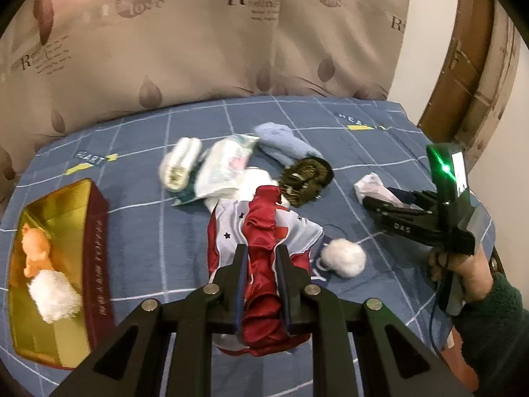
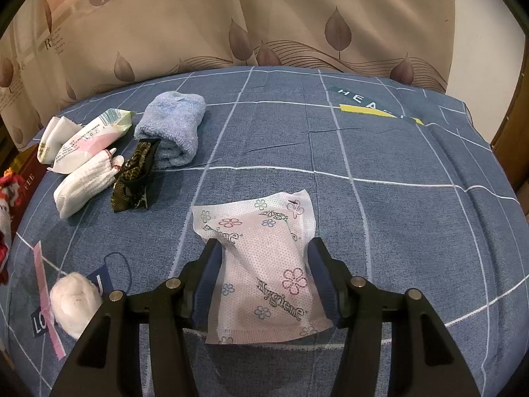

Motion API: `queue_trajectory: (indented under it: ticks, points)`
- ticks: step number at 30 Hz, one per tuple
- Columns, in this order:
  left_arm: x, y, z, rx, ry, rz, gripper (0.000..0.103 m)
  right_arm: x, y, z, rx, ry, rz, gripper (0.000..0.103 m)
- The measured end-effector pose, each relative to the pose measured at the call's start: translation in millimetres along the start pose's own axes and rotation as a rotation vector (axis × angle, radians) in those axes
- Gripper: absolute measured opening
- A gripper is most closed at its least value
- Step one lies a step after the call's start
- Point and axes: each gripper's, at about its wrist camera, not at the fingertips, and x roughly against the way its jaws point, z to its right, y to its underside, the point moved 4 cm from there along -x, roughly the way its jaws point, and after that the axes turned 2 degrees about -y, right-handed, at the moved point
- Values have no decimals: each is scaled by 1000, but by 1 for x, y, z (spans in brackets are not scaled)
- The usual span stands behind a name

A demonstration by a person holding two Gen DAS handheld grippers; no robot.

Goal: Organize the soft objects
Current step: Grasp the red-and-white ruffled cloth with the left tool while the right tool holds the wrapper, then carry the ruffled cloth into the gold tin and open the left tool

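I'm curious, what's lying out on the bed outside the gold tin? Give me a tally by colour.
White: 3 (rolled cloth, knitted glove, cotton ball)
Light blue: 1 (towel)
Black and gold: 1 (pouch)
Red and white: 1 (satin cloth)
Printed wrappers: 2 (tissue pack, Hygiene packet)
Total: 8
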Motion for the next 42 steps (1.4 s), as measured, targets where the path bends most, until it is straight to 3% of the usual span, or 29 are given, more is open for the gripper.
queue_trajectory:
  ticks: [17,27,42]
  points:
    - [33,0,-95,121,-170,40,17,0,0,0,0,0,0,53]
    - [56,28,-179,228,-320,21,17,0,0,0,0,0,0,53]
    - [59,64,-243,352,-412,-19,17,0,0,-1,1,2,0,53]
